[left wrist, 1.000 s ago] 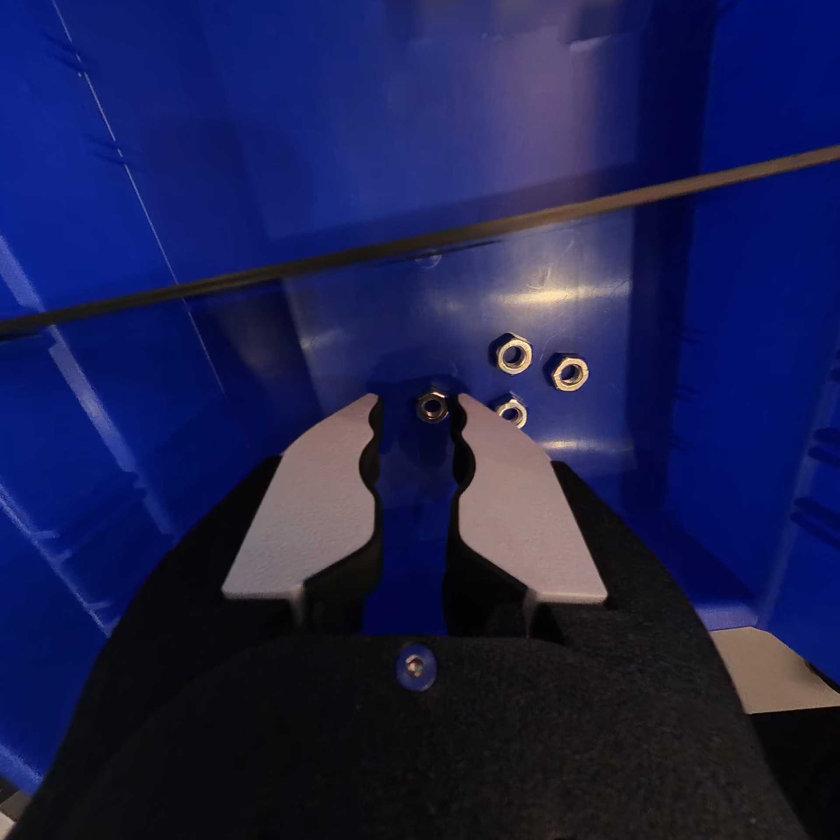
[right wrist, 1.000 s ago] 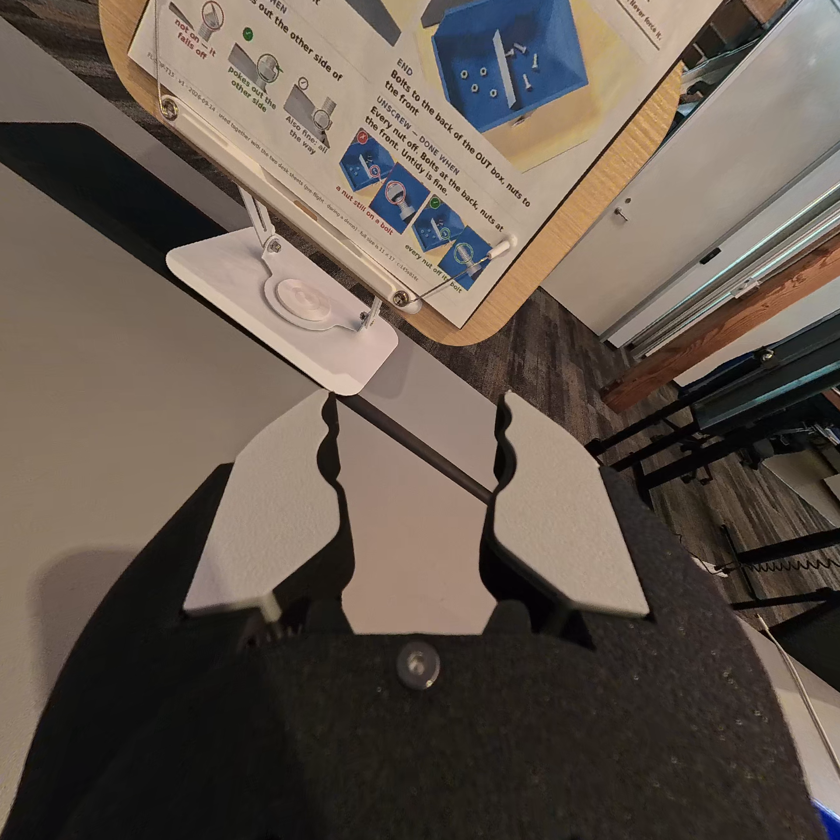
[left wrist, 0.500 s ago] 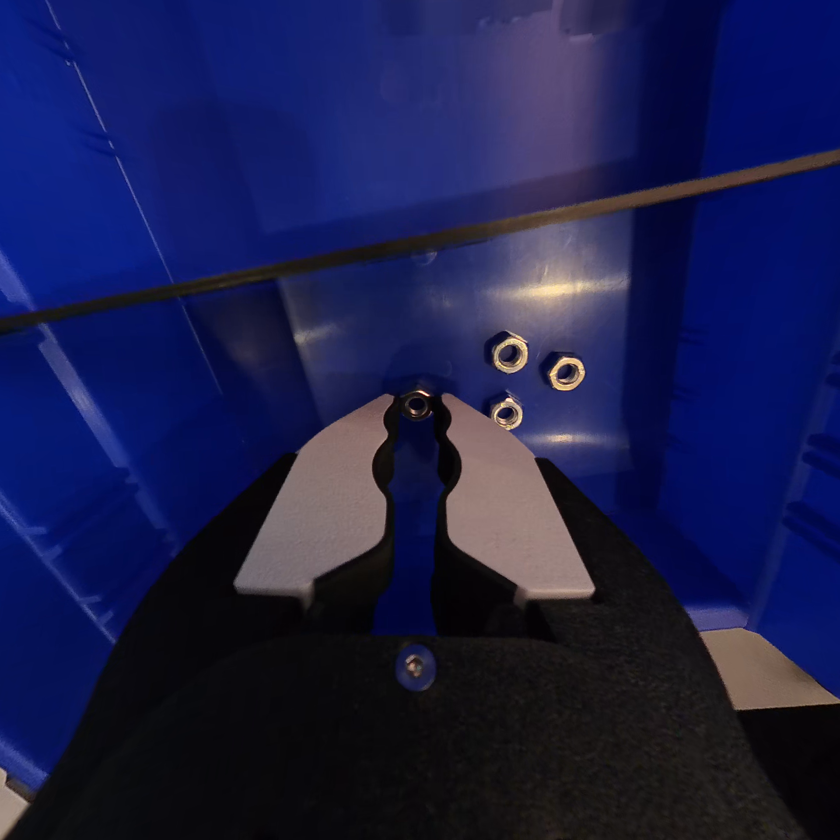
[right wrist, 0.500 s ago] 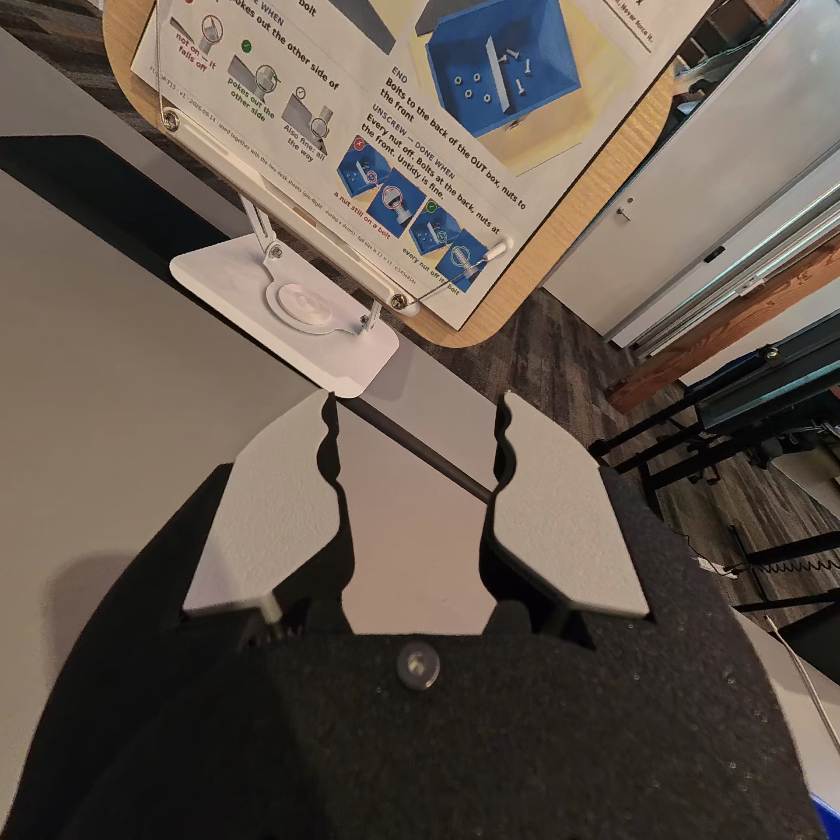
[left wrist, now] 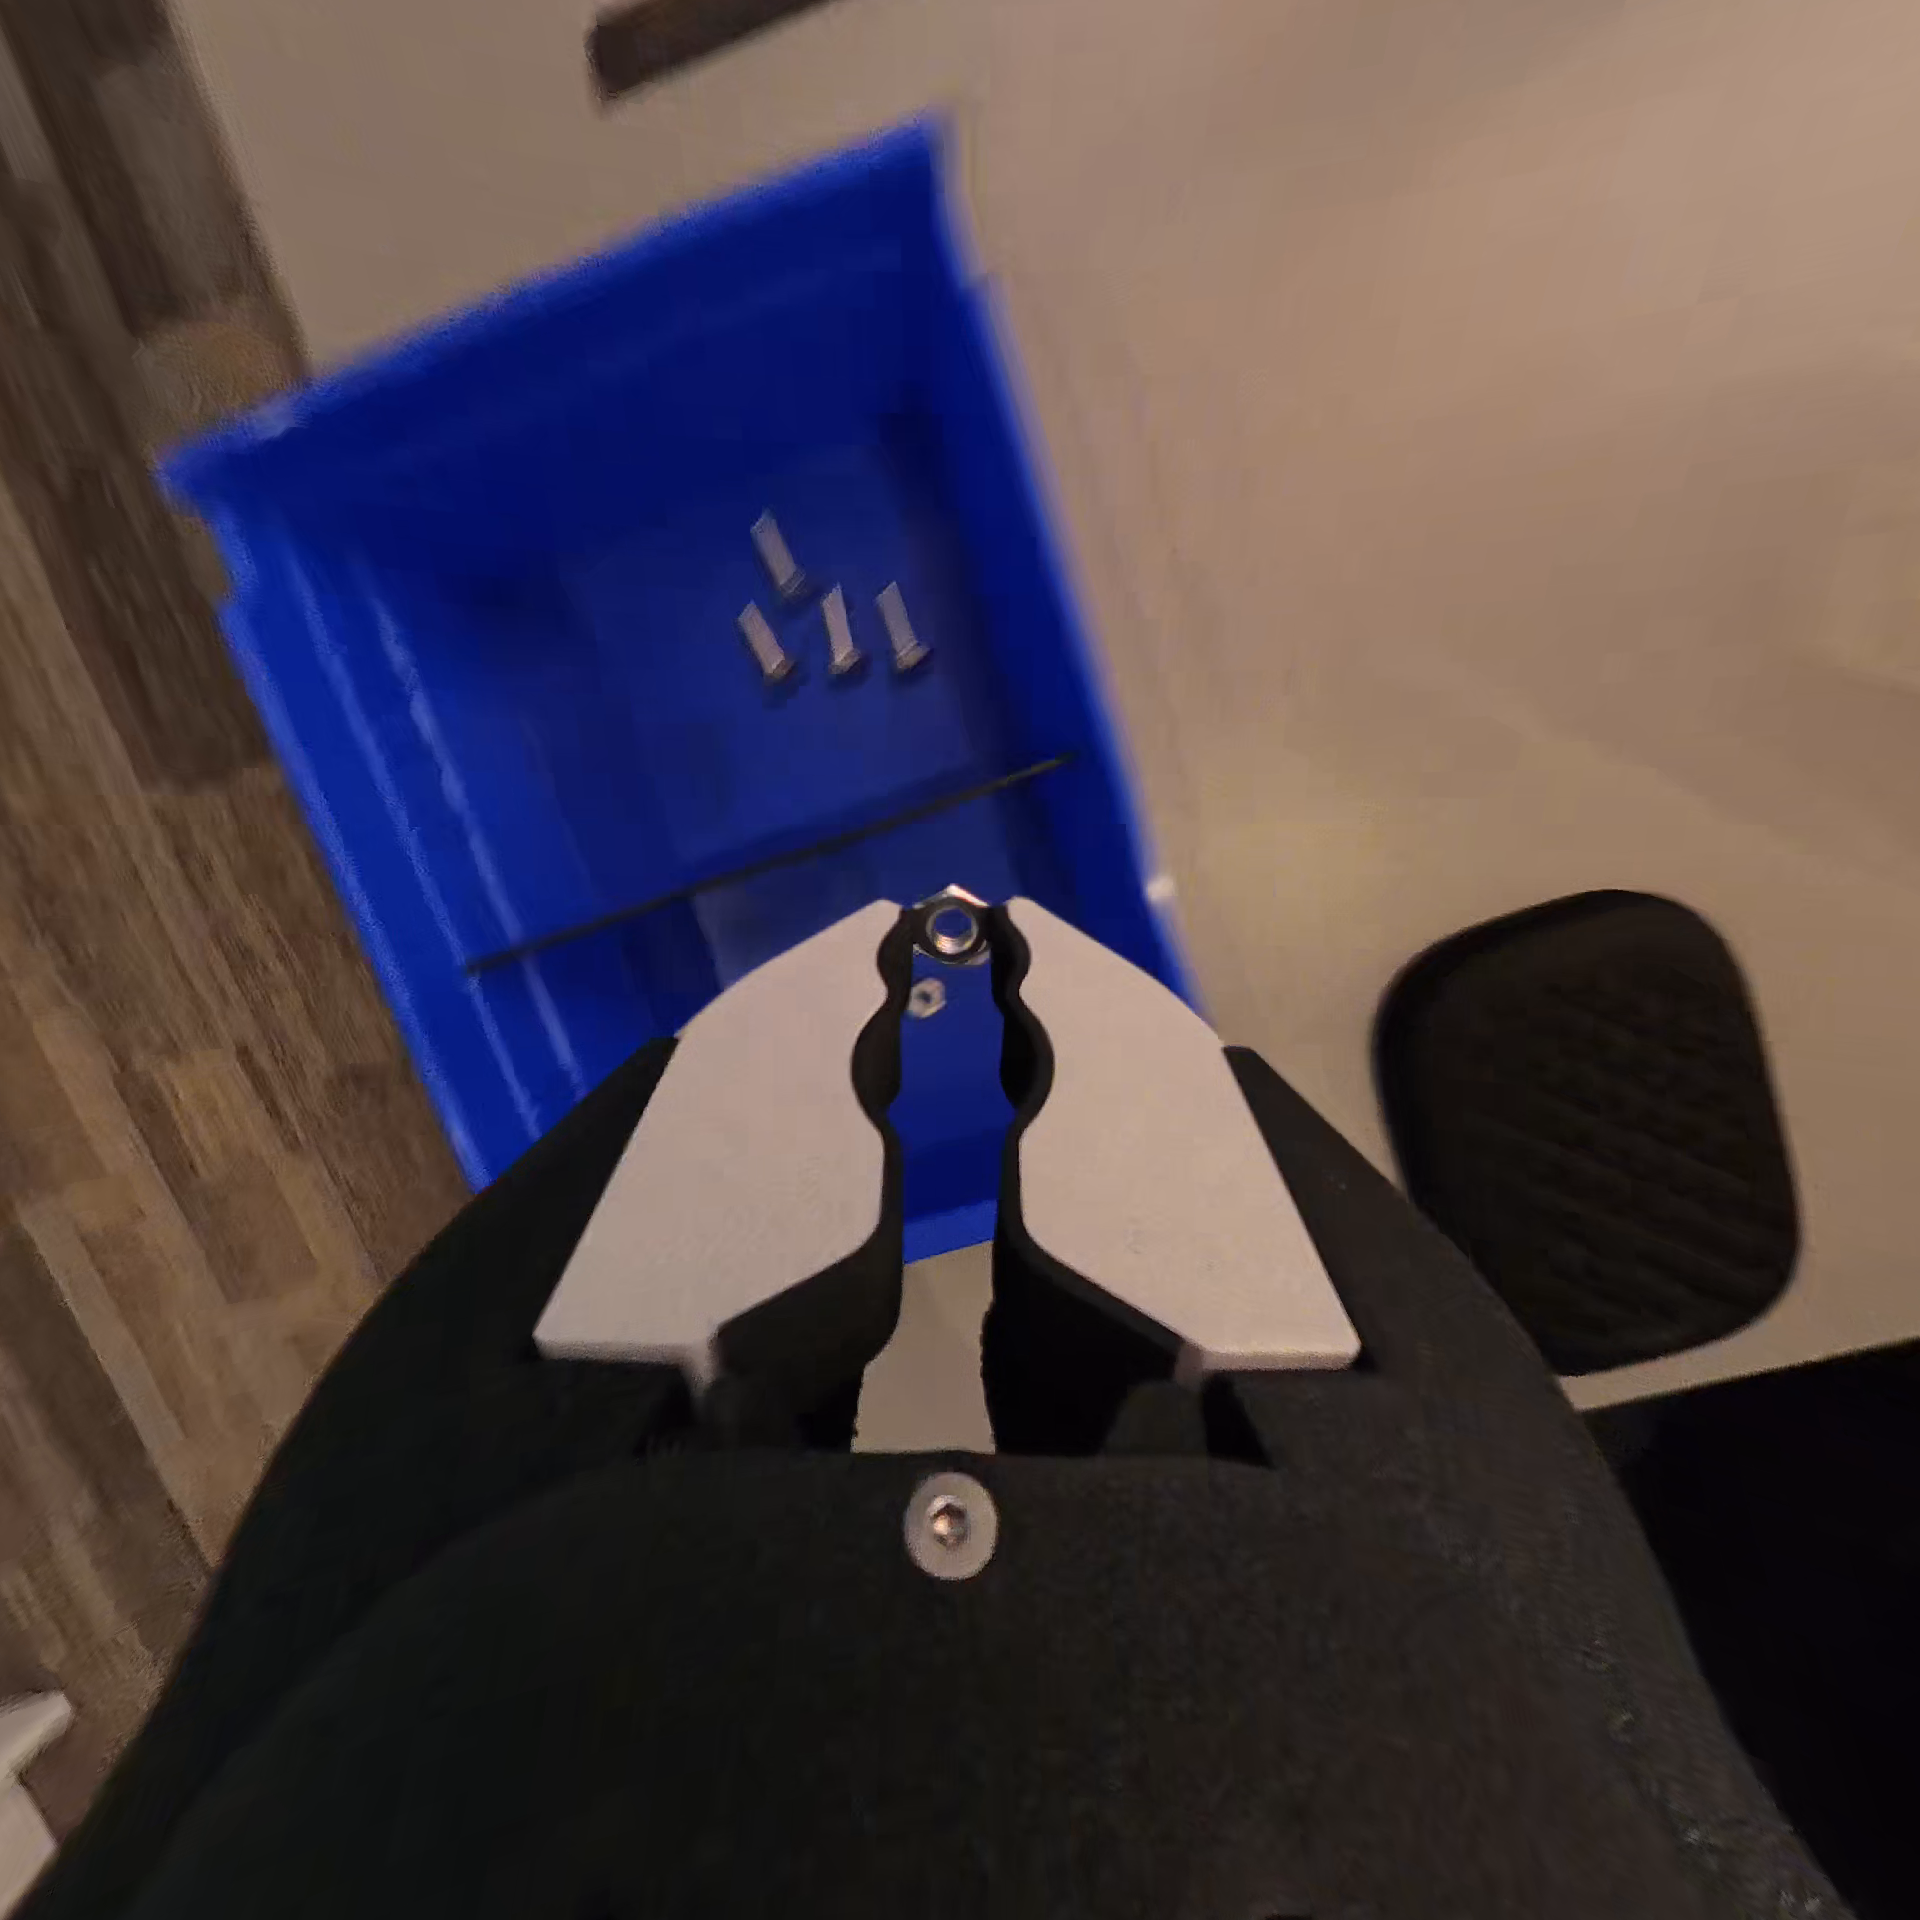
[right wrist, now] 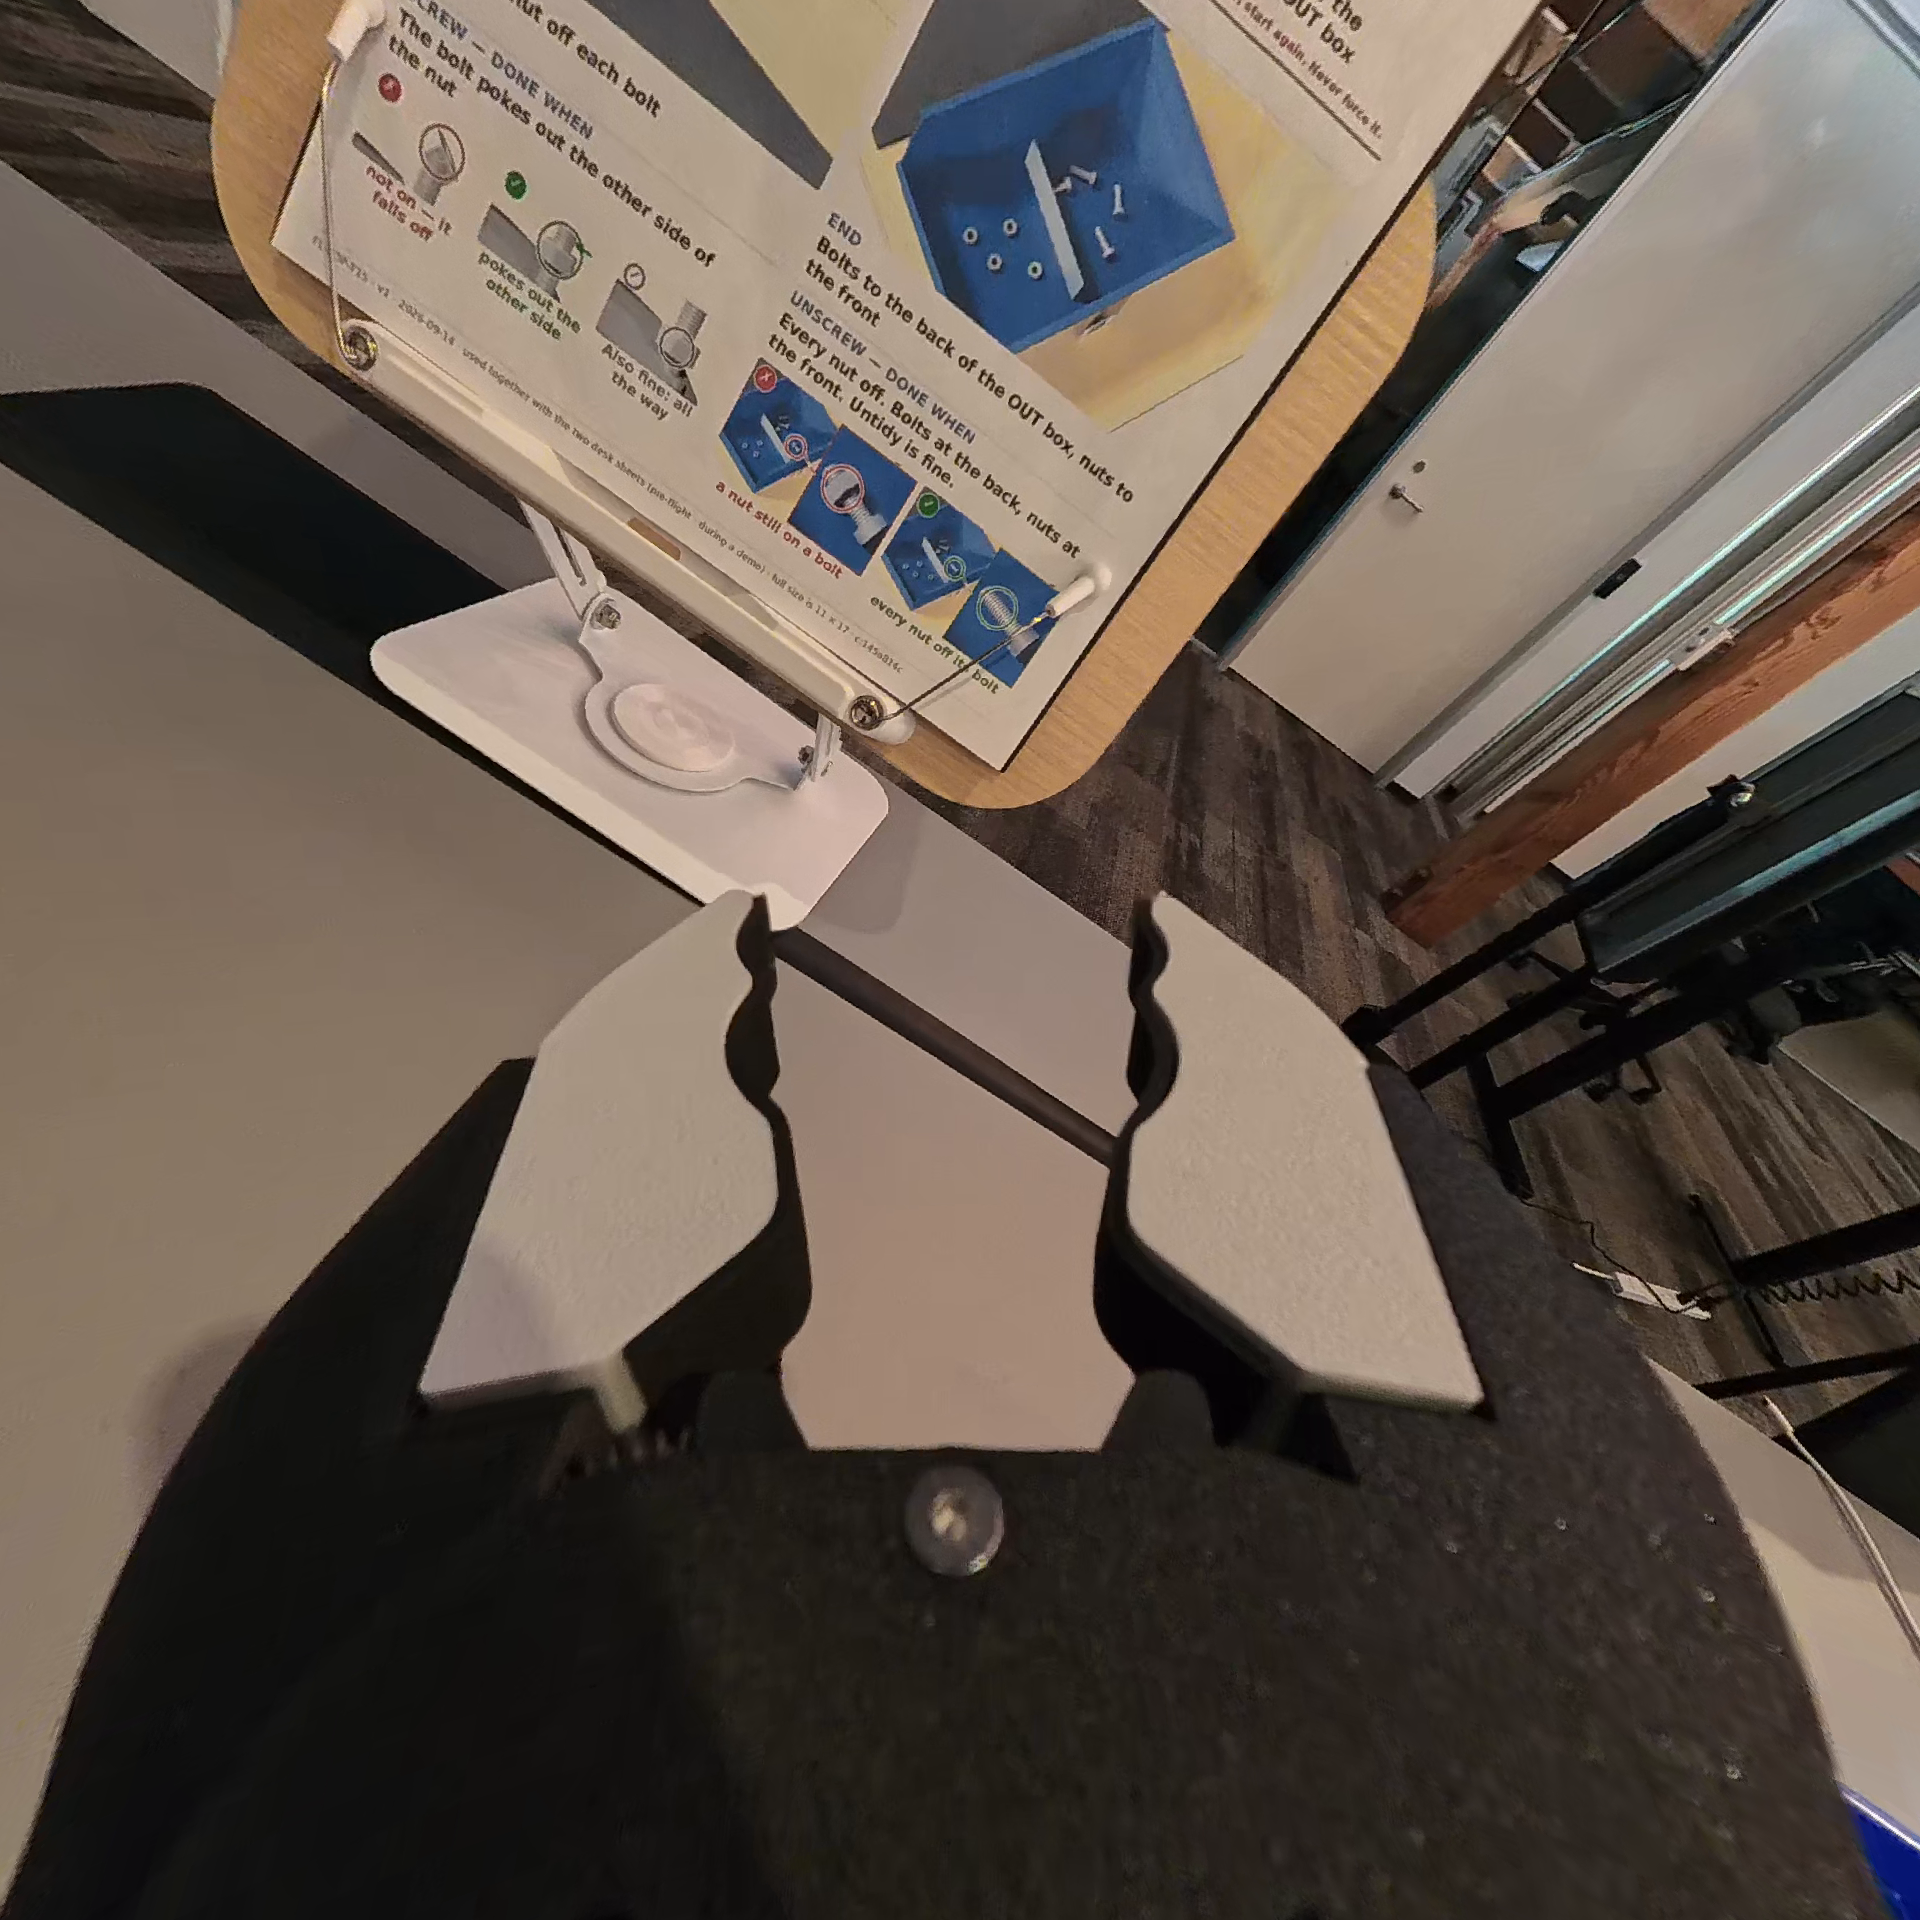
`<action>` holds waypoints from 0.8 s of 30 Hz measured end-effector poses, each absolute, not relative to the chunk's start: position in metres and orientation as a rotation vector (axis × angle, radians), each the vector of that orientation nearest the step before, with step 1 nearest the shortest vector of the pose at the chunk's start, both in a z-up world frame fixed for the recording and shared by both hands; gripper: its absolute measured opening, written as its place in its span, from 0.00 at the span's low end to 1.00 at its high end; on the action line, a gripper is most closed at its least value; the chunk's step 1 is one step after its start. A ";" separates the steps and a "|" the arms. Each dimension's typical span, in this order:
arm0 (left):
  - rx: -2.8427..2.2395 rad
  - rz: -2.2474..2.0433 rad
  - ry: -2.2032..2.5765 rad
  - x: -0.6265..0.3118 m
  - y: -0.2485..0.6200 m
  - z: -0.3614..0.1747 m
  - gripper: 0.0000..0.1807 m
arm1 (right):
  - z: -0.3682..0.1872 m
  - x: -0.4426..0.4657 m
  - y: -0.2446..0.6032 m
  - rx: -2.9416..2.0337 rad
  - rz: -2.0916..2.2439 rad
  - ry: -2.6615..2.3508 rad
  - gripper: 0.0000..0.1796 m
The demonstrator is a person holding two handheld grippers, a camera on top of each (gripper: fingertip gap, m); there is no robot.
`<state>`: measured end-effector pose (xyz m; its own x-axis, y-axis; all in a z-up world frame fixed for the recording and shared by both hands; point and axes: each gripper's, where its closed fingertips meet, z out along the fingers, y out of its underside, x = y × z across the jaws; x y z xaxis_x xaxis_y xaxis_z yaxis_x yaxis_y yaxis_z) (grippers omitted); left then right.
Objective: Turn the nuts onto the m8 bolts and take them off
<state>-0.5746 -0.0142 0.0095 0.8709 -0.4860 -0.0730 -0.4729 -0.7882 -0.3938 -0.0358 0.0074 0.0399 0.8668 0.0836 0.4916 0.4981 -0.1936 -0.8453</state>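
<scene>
Blue bin (left wrist: 436, 644) sitting on pale desk (left wrist: 1455, 520), black divider (left wrist: 769, 862) splitting it. Four bolts (left wrist: 831, 623) lying in far compartment, long axes pointing roughly away from left tool (left wrist: 948, 927). Left tool pinching nut (left wrist: 948, 925) at tips, hovering above near compartment; spare nut (left wrist: 925, 1000) below. Bolts ahead, beyond divider. Right tool (right wrist: 951, 935) spread, holding nothing, well off over desk near instruction stand (right wrist: 644, 748); likely bolt-grabber next.

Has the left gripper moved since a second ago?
Yes. The left gripper, shut on a small silver hex nut, has pulled up and back out of the blue plastic bin, whose whole outline now shows.
</scene>
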 end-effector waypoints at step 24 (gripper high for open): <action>-2.416 -0.243 1.631 -0.238 -0.058 -0.141 0.08 | 0.046 0.020 -0.007 -1.772 -0.302 -0.334 0.32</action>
<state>-0.2384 -0.0579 -0.1413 0.3718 -0.9282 0.0158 -0.8924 -0.3621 -0.2694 0.0195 -0.0075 0.0457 0.9239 0.0620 0.3775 0.3818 -0.2125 -0.8995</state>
